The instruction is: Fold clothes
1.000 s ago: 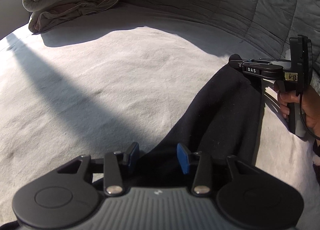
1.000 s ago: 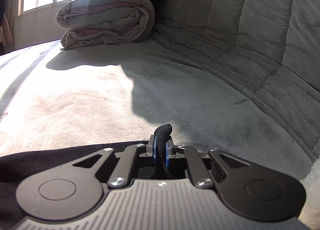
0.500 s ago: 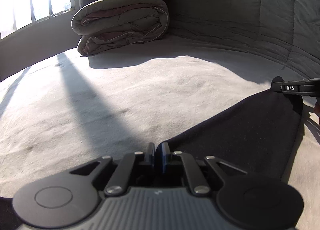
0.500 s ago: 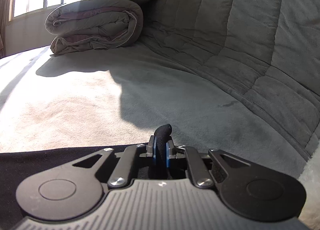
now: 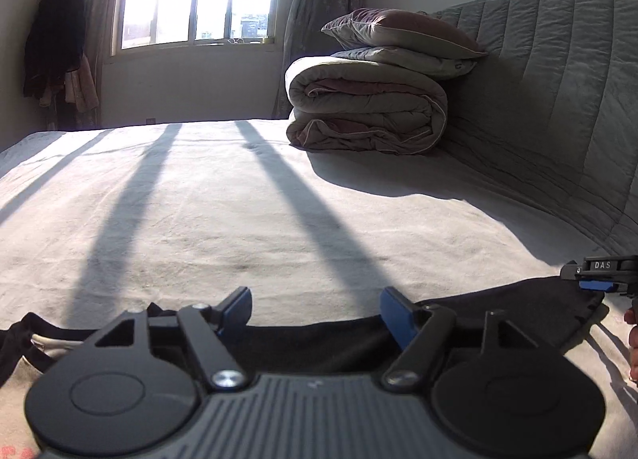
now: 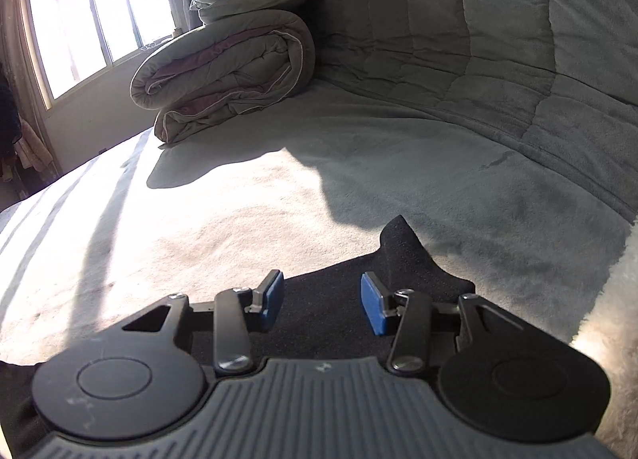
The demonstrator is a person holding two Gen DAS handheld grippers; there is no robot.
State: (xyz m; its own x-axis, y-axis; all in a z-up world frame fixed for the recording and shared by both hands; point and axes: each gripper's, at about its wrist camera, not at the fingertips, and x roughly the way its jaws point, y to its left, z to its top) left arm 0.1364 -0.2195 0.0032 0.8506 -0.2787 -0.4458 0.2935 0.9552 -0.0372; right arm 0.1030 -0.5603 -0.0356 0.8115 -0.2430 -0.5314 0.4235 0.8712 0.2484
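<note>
The black garment [image 5: 498, 319] lies flat on the bed [image 5: 239, 219], its folded edge laid down. Left tool [image 5: 315, 309] and right tool [image 6: 322, 304] are both opening, pads clear of the cloth, nothing pinched. Release step under way; I judge the next move needs a fresh edge pinched.

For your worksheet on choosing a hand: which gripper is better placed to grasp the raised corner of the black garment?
Right. The right gripper is opening directly behind the black garment's raised corner; the left gripper is far off.
</note>
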